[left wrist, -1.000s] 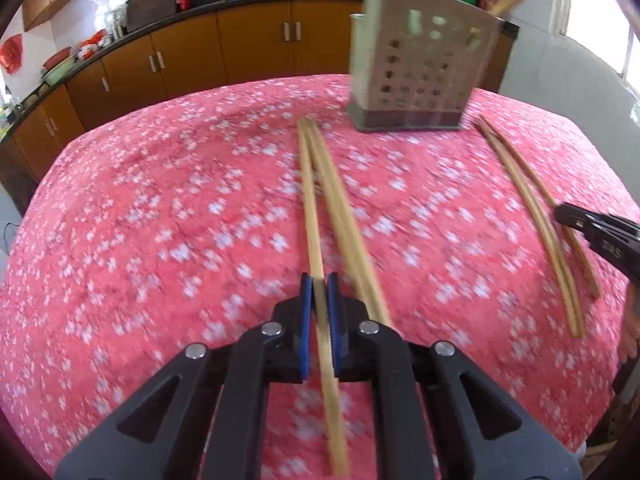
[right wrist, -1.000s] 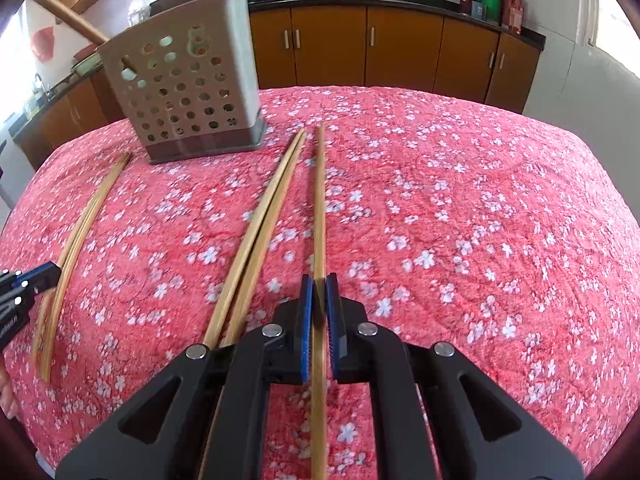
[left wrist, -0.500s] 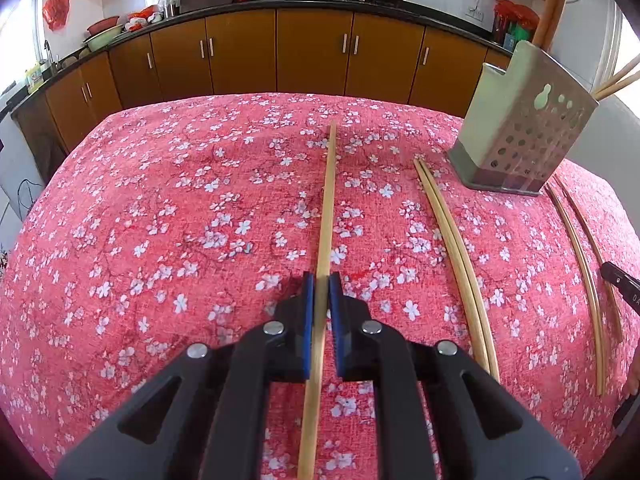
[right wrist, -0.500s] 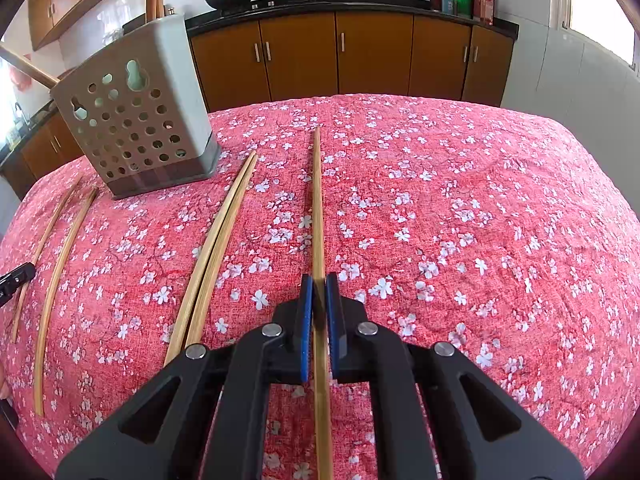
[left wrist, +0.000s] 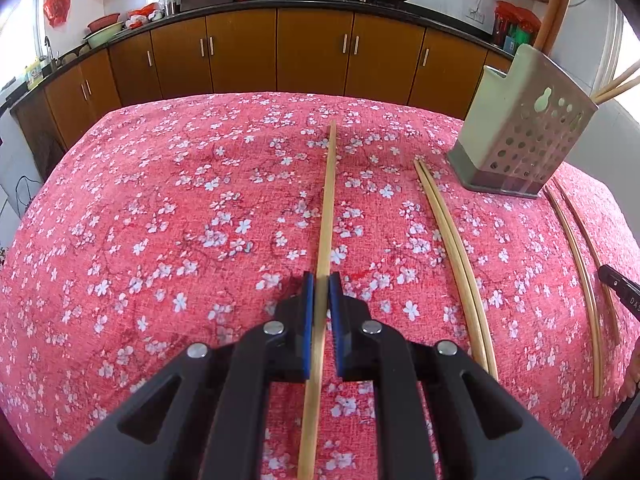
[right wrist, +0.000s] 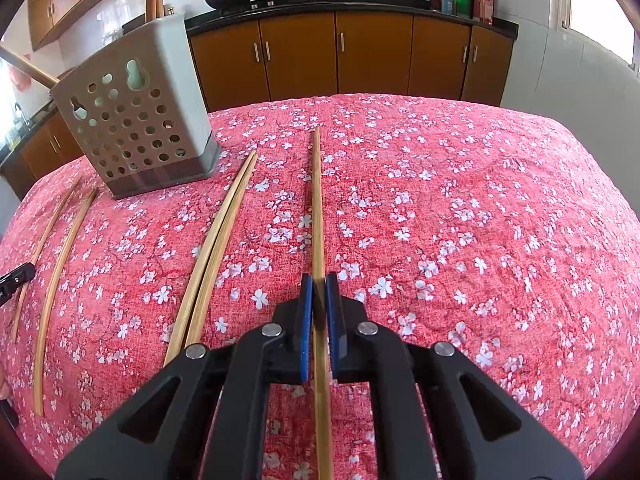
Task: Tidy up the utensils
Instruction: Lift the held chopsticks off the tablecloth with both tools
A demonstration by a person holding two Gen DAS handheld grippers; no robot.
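Since the earlier frame, little has been moved. One chopstick (left wrist: 326,216) is clamped by the left gripper (left wrist: 321,286), another chopstick (right wrist: 318,216) by the right gripper (right wrist: 319,286), above the tablecloth (left wrist: 160,240), with the holder (right wrist: 136,120) standing near.

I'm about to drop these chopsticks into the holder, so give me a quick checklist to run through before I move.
1. Left tongs shut on the left chopstick: ok.
2. Right tongs shut on the right chopstick: ok.
3. Holder standing on its base on the tablecloth: ok.
4. Room inside the holder: cannot tell; utensils stick out of its top and the inside is hidden.
5. Held chopsticks lifted off the cloth: cannot tell.
6. Table cleared of loose chopsticks: not ok; the near pair and the far pair lie on it.
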